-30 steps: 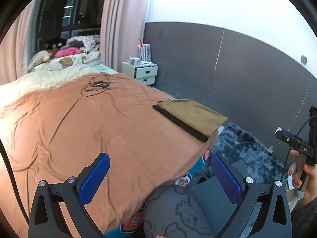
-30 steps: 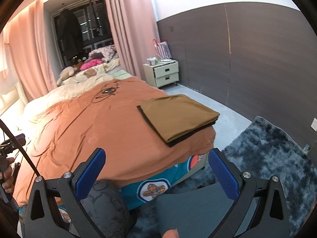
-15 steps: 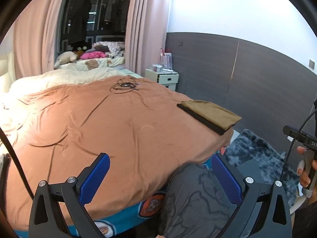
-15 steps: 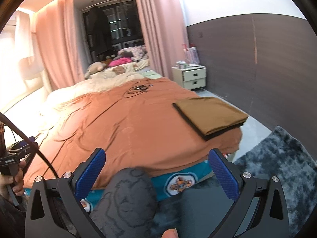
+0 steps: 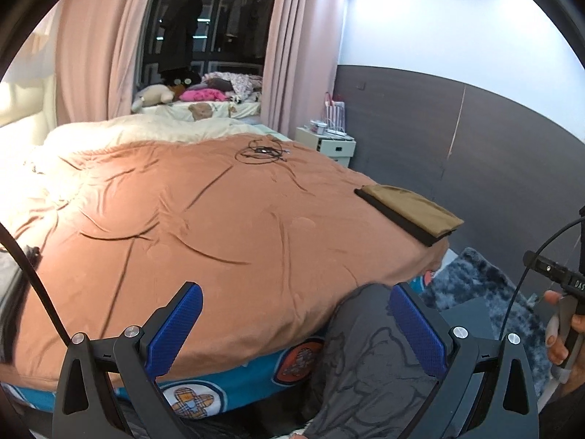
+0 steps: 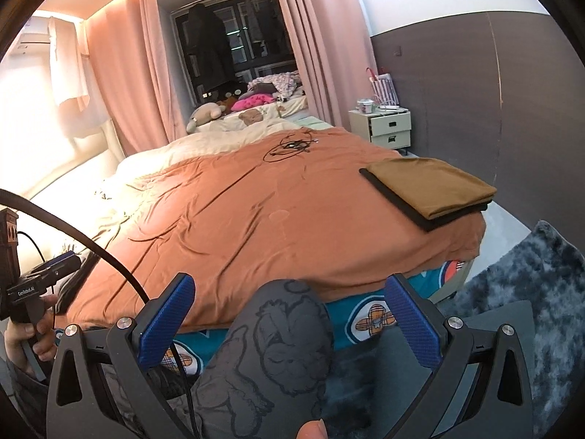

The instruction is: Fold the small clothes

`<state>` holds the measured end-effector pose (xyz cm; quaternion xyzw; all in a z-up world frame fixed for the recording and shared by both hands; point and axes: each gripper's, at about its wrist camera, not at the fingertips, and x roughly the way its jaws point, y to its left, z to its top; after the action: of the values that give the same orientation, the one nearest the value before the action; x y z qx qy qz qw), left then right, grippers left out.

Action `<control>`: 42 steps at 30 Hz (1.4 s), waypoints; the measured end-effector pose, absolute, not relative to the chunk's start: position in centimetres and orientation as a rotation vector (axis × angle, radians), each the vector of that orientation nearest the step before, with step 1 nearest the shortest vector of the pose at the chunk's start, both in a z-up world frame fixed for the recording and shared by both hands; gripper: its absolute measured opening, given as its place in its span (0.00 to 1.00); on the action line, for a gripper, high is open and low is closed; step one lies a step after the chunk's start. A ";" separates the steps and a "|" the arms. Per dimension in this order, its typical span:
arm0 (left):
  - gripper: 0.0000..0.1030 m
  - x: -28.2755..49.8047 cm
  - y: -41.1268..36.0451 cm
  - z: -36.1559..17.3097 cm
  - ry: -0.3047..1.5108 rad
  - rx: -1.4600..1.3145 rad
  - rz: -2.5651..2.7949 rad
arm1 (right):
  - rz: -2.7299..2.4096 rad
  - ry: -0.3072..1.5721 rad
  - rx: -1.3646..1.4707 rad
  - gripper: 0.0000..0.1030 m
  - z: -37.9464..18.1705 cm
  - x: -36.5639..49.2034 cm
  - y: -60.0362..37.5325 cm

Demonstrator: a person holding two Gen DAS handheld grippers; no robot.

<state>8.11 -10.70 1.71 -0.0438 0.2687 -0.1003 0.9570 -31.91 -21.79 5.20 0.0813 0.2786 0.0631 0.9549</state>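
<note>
Left wrist view, noted left to right: a dark bundle of cloth (image 5: 16,285) lay at the far left edge of the bed, mostly cut off, so I could not tell what garment it was. My left gripper (image 5: 296,325) hung over the near edge of the orange bedspread (image 5: 219,226), jaws spread wide, nothing between them. Beyond it the spread was bare apart from a coil of cable (image 5: 261,153) far up the bed. The folded clothes (image 5: 409,212), a tan piece stacked on a black one, sat at the right corner, well apart from both tools. My right hand (image 5: 563,333) showed at the far right on its handle.

Right wrist view: my left hand (image 6: 25,336) at the left, my knee (image 6: 278,344) between the blue fingers (image 6: 166,318), right gripper (image 6: 289,320) likewise spread and holding nothing.

Judgement: the stack looked finished, and the step in hand was fetching the next piece, probably the bundle at the left. To do it well I would bring it to the open middle of the spread, lay it flat, and pinch a single layer at a corner rather than a bunch.

The stack's long axis ran from the bed's middle out toward the right edge, its neat folded edges facing me.
</note>
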 end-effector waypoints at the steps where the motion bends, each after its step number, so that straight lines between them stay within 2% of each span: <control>1: 1.00 8.1 -10.7 1.7 0.547 -0.084 -0.203 | 0.129 0.565 0.168 1.00 5.2 -31.7 -21.9; 42: 1.00 7.2 -10.5 3.0 0.497 -0.064 -0.182 | 0.133 0.537 0.123 1.00 3.9 -31.9 -17.0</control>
<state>7.16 -10.49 3.05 -0.0317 0.2454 -0.0898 0.9647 -31.90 -17.03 3.88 0.0608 0.2651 0.0656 0.9601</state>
